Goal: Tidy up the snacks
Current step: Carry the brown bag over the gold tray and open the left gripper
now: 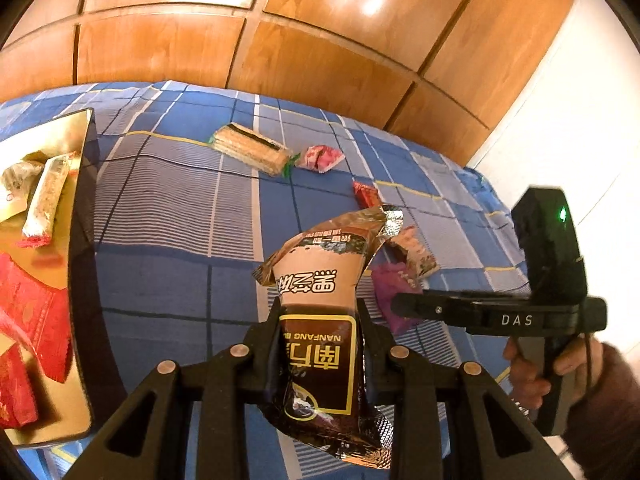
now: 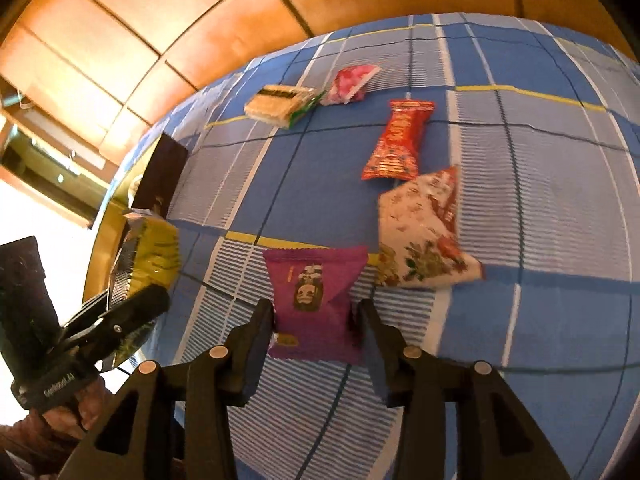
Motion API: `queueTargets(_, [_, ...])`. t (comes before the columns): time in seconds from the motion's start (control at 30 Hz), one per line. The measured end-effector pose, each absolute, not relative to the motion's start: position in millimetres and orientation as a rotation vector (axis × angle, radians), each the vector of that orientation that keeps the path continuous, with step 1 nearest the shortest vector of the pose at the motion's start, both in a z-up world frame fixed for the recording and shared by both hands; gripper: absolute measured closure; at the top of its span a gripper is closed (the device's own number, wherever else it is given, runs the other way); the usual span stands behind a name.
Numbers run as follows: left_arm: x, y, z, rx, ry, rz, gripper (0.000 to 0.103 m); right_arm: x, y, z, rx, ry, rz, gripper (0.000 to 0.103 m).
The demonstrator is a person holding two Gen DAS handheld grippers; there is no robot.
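My left gripper (image 1: 318, 308) is shut on a brown sesame-paste sachet (image 1: 316, 344) and holds it above the blue checked bedspread (image 1: 172, 208). A gold tray (image 1: 74, 136) with several snacks, a pale bar (image 1: 46, 196) and red packets (image 1: 32, 320), lies at the left. My right gripper (image 2: 316, 316) is down over a purple packet (image 2: 316, 300) on the bedspread; its jaws stand on either side of the packet, close to its edges. The right gripper also shows in the left wrist view (image 1: 404, 306) and the left one in the right wrist view (image 2: 132, 312).
Loose on the bedspread: a wafer pack (image 2: 276, 106), a pink packet (image 2: 350, 82), a red packet (image 2: 398, 140) and a white flowered packet (image 2: 420, 232). A wooden wardrobe (image 1: 280, 32) stands behind the bed. A white wall (image 1: 568, 100) is at the right.
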State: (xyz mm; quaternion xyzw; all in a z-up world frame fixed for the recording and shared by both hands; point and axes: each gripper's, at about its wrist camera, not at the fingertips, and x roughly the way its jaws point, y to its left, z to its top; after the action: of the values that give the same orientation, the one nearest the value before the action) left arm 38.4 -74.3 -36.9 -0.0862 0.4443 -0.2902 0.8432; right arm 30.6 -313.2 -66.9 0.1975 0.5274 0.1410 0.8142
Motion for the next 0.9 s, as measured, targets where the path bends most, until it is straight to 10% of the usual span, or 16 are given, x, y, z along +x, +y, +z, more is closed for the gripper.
queueTargets(0.9, [40, 65, 12, -0.429, 0.8, -0.394, 0.072, 4, -335, -60, 0.527, 1.062, 0.229, 0.053])
